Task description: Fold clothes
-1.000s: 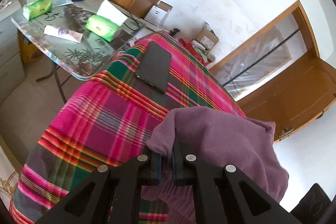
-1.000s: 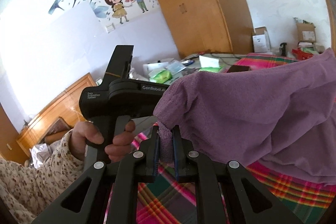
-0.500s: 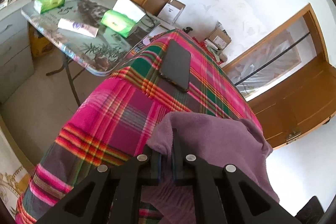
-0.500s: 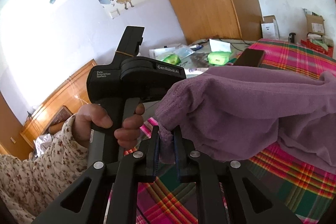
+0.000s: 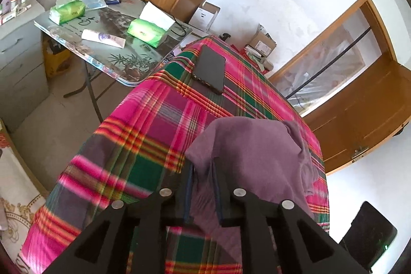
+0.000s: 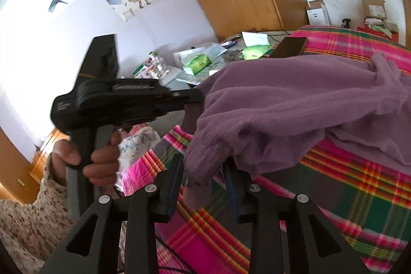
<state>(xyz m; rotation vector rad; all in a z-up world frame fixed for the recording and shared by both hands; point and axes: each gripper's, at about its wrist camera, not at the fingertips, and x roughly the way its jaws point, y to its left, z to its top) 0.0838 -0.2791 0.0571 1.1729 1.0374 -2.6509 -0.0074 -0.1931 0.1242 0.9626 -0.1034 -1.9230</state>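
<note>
Over the plaid bedspread (image 5: 143,125) I see my left gripper (image 5: 201,186) parted slightly, a corner of the purple garment (image 5: 251,145) lying loose between its fingers. My right gripper (image 6: 204,186) gapes wide, a fold of that garment (image 6: 282,104) drooping between its fingers. From the right wrist view, a hand (image 6: 84,156) in a floral sleeve (image 6: 28,217) grips the left tool's handle upright, the tool level.
</note>
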